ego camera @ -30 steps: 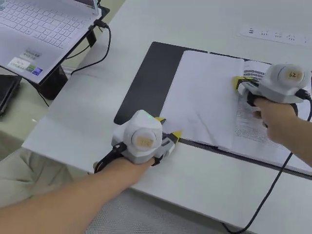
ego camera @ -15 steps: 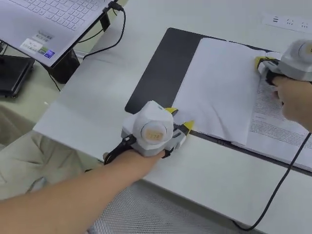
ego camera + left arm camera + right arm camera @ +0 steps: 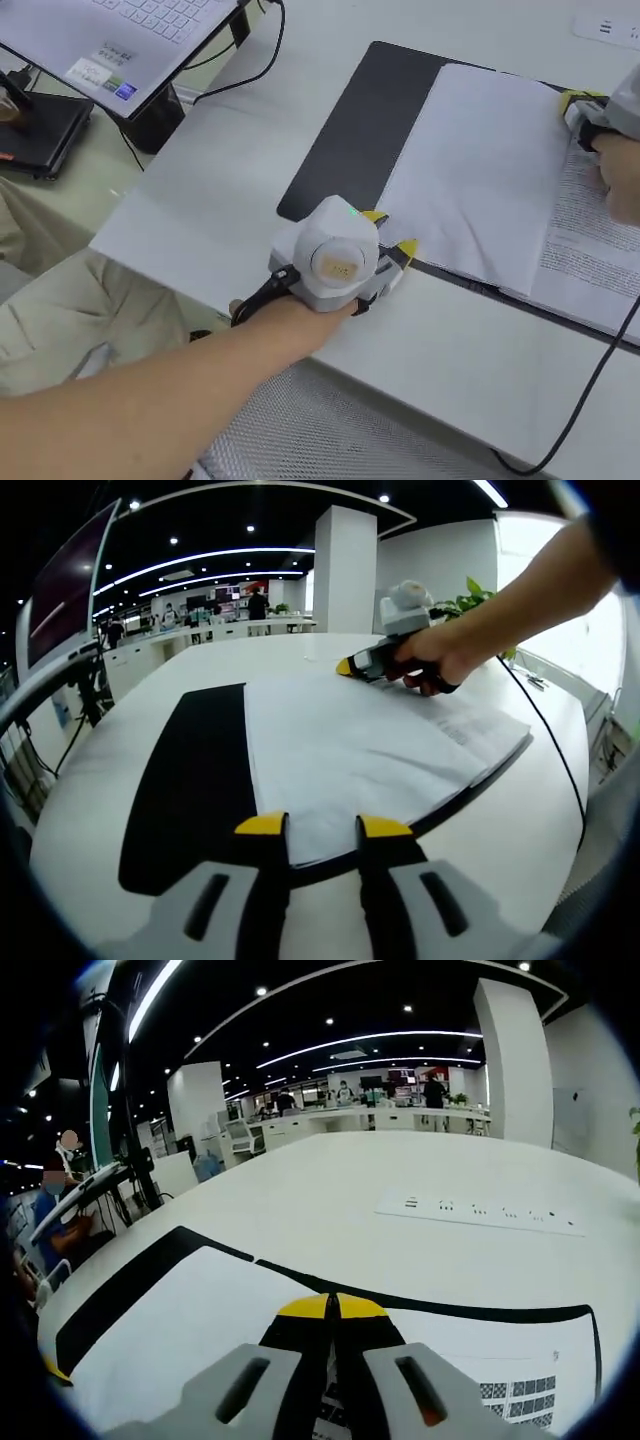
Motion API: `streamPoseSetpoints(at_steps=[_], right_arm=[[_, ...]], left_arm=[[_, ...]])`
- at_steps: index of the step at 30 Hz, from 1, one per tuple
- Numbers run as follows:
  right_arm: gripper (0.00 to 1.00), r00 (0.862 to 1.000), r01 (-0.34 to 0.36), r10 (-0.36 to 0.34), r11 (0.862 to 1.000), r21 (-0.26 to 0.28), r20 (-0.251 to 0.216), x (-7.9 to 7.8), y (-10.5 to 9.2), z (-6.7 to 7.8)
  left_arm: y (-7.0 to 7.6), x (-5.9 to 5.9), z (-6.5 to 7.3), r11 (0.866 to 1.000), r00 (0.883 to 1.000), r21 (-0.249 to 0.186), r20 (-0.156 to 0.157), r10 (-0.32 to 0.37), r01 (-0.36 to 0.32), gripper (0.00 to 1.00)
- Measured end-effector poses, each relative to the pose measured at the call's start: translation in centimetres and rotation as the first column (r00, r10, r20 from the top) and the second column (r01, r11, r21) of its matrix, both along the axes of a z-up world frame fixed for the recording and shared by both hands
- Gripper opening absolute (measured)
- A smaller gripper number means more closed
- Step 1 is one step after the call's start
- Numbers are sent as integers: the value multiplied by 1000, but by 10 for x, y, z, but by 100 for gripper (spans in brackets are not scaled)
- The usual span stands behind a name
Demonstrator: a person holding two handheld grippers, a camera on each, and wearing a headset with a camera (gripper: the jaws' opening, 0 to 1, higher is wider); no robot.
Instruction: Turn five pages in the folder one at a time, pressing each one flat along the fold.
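Open-plan office, white workbench; laptop at 10 o'clock in head view. Folder lies open toward 1 o'clock, black cover on the 9 side. Turned page lies over it, printed page at 3. Left gripper is at the turned page's near corner, jaws a little apart, holding nothing. Right gripper at 2 o'clock, jaws closed tog., empty, tip on the fold's far end. Step is prob. the crease press: drag the right tip along the fold toward 5 o'clock w/ light, even pressure. Pin the near edge w/ the left so the sheet can't creep or buckle.
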State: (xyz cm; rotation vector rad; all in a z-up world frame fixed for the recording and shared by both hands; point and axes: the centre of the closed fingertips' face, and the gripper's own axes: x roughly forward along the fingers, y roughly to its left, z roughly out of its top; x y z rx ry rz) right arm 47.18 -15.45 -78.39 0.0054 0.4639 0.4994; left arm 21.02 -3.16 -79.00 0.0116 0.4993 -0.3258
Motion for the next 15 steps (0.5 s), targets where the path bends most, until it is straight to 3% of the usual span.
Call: streamPoseSetpoints(at_steps=[9, 15], right_arm=[[0, 1000, 12, -11, 1000, 28, -26, -1, -6, 0], [0, 999, 18, -16, 999, 48, -45, -16, -8, 4]], left_arm=[[0, 0, 1, 1000, 1000, 0, -1, 3, -3, 25], [-1, 1, 1, 1000, 1000, -1, -1, 4, -4, 25]])
